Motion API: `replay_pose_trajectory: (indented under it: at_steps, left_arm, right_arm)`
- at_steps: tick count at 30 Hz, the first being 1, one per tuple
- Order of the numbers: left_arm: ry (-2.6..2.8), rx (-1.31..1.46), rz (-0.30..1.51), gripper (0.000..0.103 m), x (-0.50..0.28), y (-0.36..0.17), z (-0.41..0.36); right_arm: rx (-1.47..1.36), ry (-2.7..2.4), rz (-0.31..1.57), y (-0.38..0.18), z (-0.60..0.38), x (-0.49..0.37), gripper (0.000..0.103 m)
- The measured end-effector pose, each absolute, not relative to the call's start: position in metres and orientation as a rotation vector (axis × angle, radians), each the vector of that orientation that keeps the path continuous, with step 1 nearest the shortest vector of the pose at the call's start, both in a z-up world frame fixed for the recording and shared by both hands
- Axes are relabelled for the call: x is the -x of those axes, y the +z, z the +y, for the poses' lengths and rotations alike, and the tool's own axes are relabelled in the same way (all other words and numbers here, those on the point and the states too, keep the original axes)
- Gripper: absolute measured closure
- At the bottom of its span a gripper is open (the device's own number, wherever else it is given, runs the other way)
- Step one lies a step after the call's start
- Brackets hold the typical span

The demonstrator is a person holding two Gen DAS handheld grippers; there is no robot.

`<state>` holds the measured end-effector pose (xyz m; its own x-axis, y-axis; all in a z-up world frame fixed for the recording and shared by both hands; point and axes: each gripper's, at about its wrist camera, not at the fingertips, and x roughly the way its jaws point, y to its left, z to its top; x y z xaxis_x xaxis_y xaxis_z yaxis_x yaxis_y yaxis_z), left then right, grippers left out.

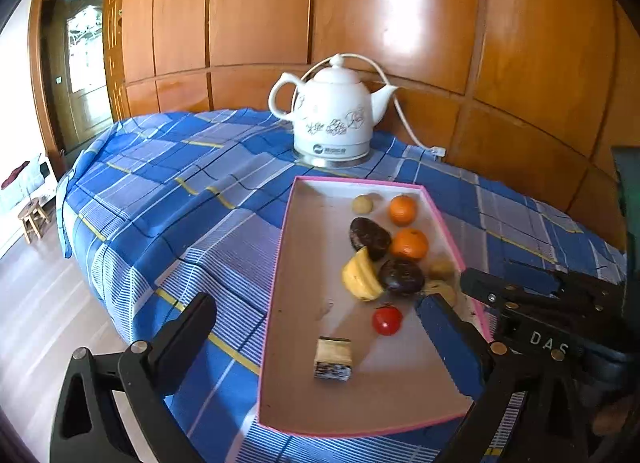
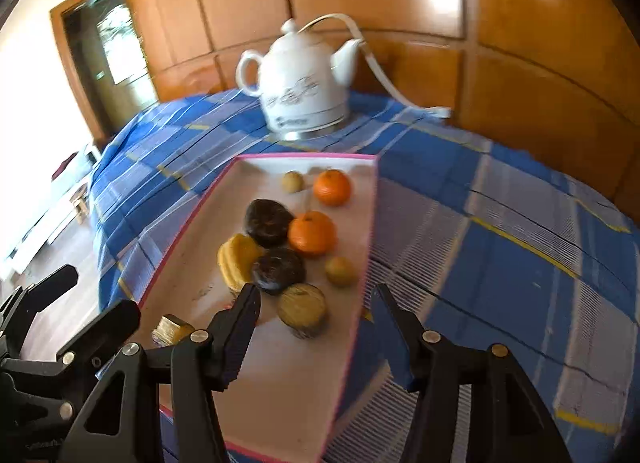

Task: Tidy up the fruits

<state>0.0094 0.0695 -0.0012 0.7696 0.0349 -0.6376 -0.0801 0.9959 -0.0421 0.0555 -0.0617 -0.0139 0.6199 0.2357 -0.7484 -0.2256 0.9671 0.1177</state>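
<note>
A pink-rimmed shallow tray lies on the blue checked cloth. It holds two oranges, two dark avocados, a yellow banana piece, a red tomato, small tan fruits, a round brownish piece and a small block. My left gripper is open and empty over the tray's near end. My right gripper is open and empty just above the brownish piece; it also shows in the left wrist view.
A white ceramic kettle with a cord stands behind the tray against the wooden panel wall. The table edge drops to the floor on the left. A doorway and a small stool are far left.
</note>
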Motion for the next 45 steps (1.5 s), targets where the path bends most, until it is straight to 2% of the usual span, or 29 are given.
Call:
replay_pose_trajectory:
  at_steps: [13,45]
  left_arm:
    - [0.115,0.026,0.628,0.000,0.006,0.005,0.053]
    - [0.145,0.044,0.607,0.000,0.013,0.008,0.058]
  right_arm:
    - [0.009,0.160,0.804,-0.012,-0.080,-0.018,0.045]
    - [0.053,0.189,0.791,-0.011,-0.065,-0.007,0.045]
